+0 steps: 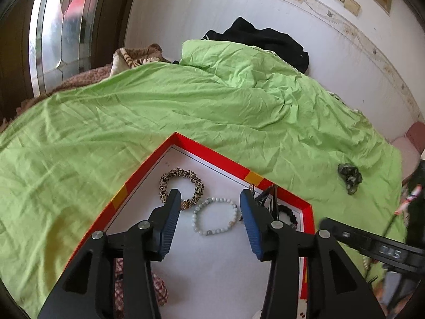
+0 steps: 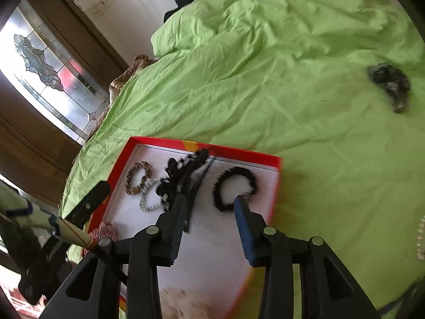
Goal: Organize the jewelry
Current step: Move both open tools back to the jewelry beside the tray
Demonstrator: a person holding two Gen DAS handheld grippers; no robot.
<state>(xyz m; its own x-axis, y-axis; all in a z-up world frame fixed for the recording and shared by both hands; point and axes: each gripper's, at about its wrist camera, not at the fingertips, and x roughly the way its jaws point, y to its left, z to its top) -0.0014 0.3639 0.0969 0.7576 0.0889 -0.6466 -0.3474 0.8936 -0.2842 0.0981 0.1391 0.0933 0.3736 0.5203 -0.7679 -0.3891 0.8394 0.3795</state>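
Observation:
A red-rimmed box (image 1: 212, 154) with a white floor lies on the green sheet. In it are a leopard-print scrunchie (image 1: 180, 172), a pale bead bracelet (image 1: 215, 200) and a black bead bracelet (image 1: 288, 211). My left gripper (image 1: 209, 195) hangs open over the box, with the pale bracelet on the floor below the gap and untouched. In the right wrist view my right gripper (image 2: 211, 199) is also open over the box (image 2: 239, 156). A black bead bracelet (image 2: 236, 171) lies by its right fingertip and a heap of black clips (image 2: 183, 175) by its left. A dark scrunchie (image 2: 390, 85) lies out on the sheet.
The rumpled green sheet (image 1: 186, 101) covers the bed around the box. A black garment (image 1: 265, 40) lies against the white wall, and a glazed door (image 2: 47, 61) stands to the left. A red-checked fabric piece (image 1: 159, 289) sits in the box's near corner, and pearly beads (image 2: 421, 239) show at the right edge.

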